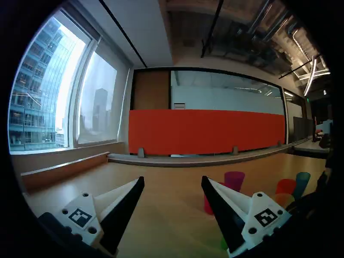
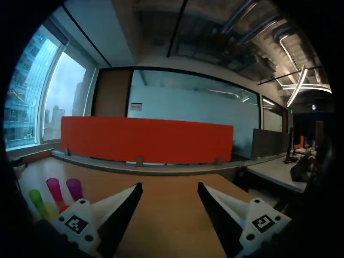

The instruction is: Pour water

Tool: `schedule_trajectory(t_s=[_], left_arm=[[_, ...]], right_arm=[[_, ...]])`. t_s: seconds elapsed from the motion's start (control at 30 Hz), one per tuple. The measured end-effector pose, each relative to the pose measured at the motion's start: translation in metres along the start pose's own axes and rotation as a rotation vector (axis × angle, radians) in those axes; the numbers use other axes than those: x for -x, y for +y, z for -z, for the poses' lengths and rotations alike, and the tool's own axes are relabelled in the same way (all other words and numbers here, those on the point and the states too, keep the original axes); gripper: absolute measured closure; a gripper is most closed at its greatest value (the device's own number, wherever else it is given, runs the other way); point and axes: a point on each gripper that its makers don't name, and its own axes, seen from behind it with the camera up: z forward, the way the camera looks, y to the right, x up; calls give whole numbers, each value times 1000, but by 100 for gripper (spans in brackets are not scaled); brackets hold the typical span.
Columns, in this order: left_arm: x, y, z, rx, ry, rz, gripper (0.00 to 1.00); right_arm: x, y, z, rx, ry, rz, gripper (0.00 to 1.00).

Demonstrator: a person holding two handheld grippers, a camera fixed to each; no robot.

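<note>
In the left gripper view my left gripper [image 1: 173,185] stands open over the wooden table [image 1: 172,206], nothing between its fingers. To its right stand coloured plastic cups: a purple cup [image 1: 234,179], a red cup [image 1: 285,186], a teal cup [image 1: 302,180] and an orange cup [image 1: 284,199]; another red cup is partly hidden behind the right finger. In the right gripper view my right gripper [image 2: 170,189] is open and empty above the table [image 2: 172,215]. At its left stand a pink cup [image 2: 54,188], a purple cup [image 2: 74,188] and a yellow-green cup [image 2: 36,199].
An orange divider panel [image 1: 206,131] runs along the table's far edge. Large windows [image 1: 43,99] lie to the left. Another desk [image 2: 279,172] with dark objects stands at the right. Bare tabletop stretches ahead of both grippers.
</note>
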Motion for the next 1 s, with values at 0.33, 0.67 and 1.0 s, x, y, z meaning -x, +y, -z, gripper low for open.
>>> schedule_trajectory(t_s=[0.33,0.67,1.0], left_arm=[[10,1,-1,5,-18,3,1],[17,4,-2,15,-41,-5,1],[22,5,-4,17,-54,-9,1]], right_arm=[[-1,4,1,4,-1,2,1],[-3,5,0,5,1,7,1],[-2,4,-1,2,0,10,1]])
